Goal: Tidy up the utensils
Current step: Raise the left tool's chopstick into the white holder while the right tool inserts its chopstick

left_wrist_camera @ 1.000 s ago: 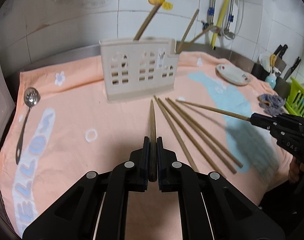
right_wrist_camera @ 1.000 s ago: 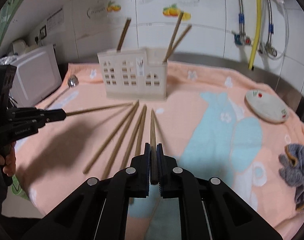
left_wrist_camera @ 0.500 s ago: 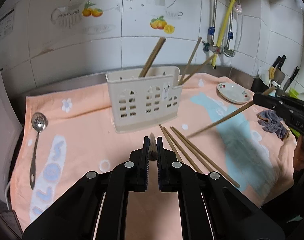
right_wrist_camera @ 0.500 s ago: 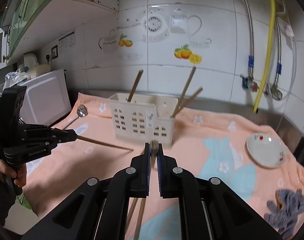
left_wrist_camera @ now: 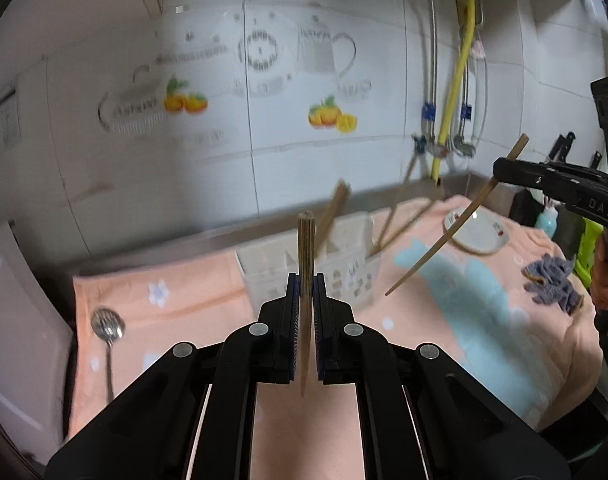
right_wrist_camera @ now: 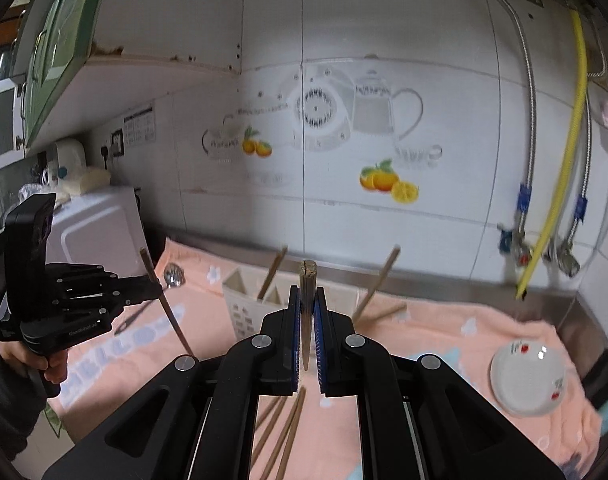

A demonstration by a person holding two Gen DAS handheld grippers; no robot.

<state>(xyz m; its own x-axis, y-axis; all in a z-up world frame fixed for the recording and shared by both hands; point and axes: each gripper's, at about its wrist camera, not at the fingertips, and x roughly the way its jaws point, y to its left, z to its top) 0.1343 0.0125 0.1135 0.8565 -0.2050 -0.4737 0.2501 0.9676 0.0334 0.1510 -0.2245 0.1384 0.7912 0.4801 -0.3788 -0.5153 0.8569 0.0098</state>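
Observation:
My left gripper (left_wrist_camera: pixel 306 280) is shut on a wooden chopstick (left_wrist_camera: pixel 306 240) held nearly upright, butt end up. My right gripper (right_wrist_camera: pixel 306 292) is shut on another chopstick (right_wrist_camera: pixel 307 280), also upright. Both are raised above the table in front of the cream utensil holder (left_wrist_camera: pixel 344 272), which also shows in the right wrist view (right_wrist_camera: pixel 244 300) with chopsticks standing in it (right_wrist_camera: pixel 272 272). The right gripper shows in the left wrist view (left_wrist_camera: pixel 500 168), its chopstick (left_wrist_camera: pixel 436 244) slanting down-left. The left gripper shows in the right wrist view (right_wrist_camera: pixel 154 288). Loose chopsticks (right_wrist_camera: pixel 288 428) lie on the towel below.
A peach towel (left_wrist_camera: pixel 176 292) covers the counter. A slotted spoon (left_wrist_camera: pixel 106 332) lies at the left. A white saucer (right_wrist_camera: pixel 528 376) and a grey rag (left_wrist_camera: pixel 552 284) lie at the right. A microwave (right_wrist_camera: pixel 100 224) stands at the left, pipes and a yellow hose (right_wrist_camera: pixel 560 184) on the tiled wall.
Both grippers have lifted their chopsticks off the towel and tipped them from lying flat to nearly upright. The views have swung up toward the wall.

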